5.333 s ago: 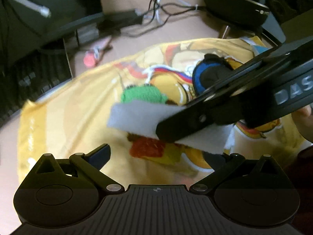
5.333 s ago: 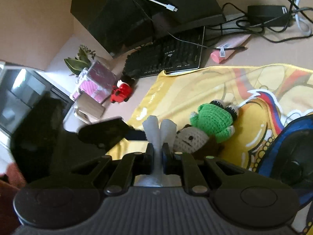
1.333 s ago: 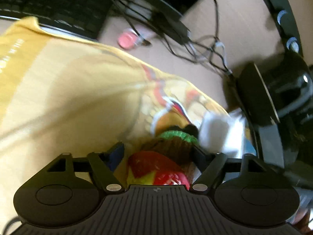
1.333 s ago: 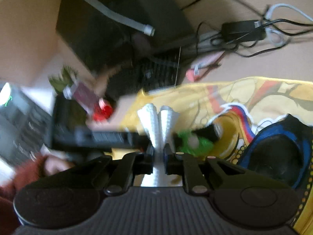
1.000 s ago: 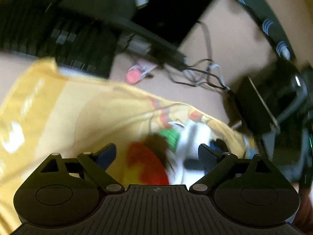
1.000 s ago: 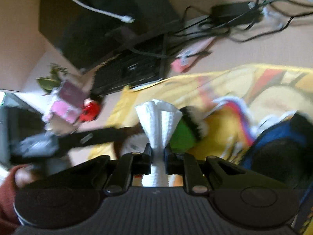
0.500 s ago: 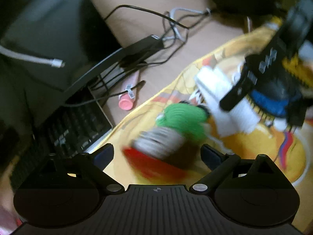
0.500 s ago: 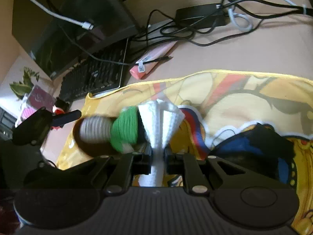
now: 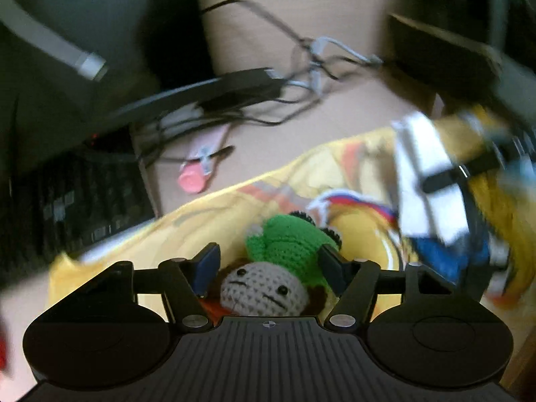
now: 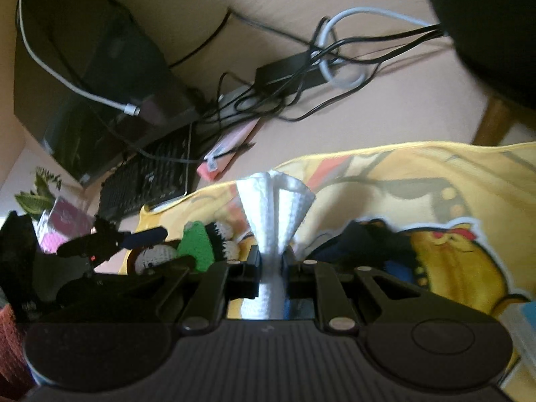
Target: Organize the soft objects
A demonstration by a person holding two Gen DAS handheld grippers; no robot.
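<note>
A crocheted doll [image 9: 268,284] with a grey face, brown hair and a green body lies between the fingers of my left gripper [image 9: 268,263], which is shut on it, just above a yellow printed cloth [image 9: 318,181]. In the right wrist view the doll [image 10: 187,244] shows at the left, held in the left gripper [image 10: 157,248]. My right gripper [image 10: 270,263] is shut on a folded white cloth [image 10: 273,207] that fans out past its tips. Seen from the left wrist, that white cloth [image 9: 425,174] is blurred at the right. A dark blue and black soft item [image 10: 368,239] rests on the yellow cloth [image 10: 435,181].
A black keyboard [image 10: 150,181] and a pink tube [image 10: 227,157] lie beyond the cloth's far edge. Tangled cables and a power brick [image 10: 294,73] sit behind them, by a dark monitor [image 10: 87,67]. A plant and a pink box [image 10: 57,221] stand at the left.
The left gripper's fingers have closed in on the crocheted doll, which now sits upright between them. The right gripper, still holding the white cloth, has shifted to the right.
</note>
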